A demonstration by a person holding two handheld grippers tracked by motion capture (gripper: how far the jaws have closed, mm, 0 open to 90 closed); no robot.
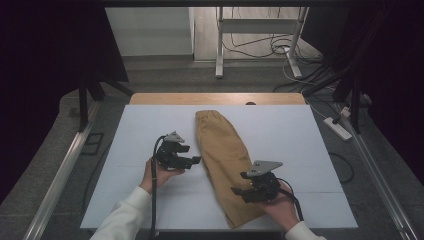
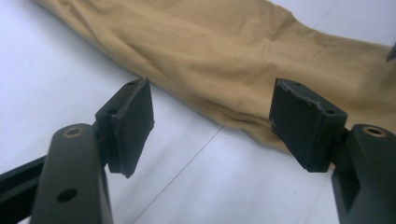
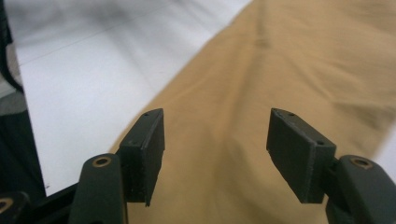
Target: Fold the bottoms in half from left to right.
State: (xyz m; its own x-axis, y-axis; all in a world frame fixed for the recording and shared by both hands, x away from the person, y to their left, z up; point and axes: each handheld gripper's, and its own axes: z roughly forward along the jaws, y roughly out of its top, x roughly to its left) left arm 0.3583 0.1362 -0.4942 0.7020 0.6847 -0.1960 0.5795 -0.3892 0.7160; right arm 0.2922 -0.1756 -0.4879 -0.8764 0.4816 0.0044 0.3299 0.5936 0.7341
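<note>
So the right gripper (image 1: 241, 183) is nearest the person, low at the right of the high view, and its jaws are spread wide with nothing pinched between them; in the right gripper view they hang just over the tan cloth (image 3: 280, 79), which runs on ahead and to both sides, with the white board (image 3: 102, 70) off to the left of the jaws. The left gripper (image 1: 192, 154) sits a bit farther out and across from it, held from below by the left hand (image 1: 159, 175), jaws wide apart too and gripping nothing. In the left gripper view its jaws are over bare board (image 2: 205, 186), and the cloth's (image 2: 224, 56) edge lies just ahead of the tips, the right jaw nearly at the hem, can't tell if it's touching. From above, the cloth (image 1: 223, 150) is a long folded strip lying between the two grippers, its gathered elastic end at the far side, well beyond both, and its near end under and beside the right hand (image 1: 281, 210). Beyond that, the board ends at a wooden table edge (image 1: 215, 98).
</note>
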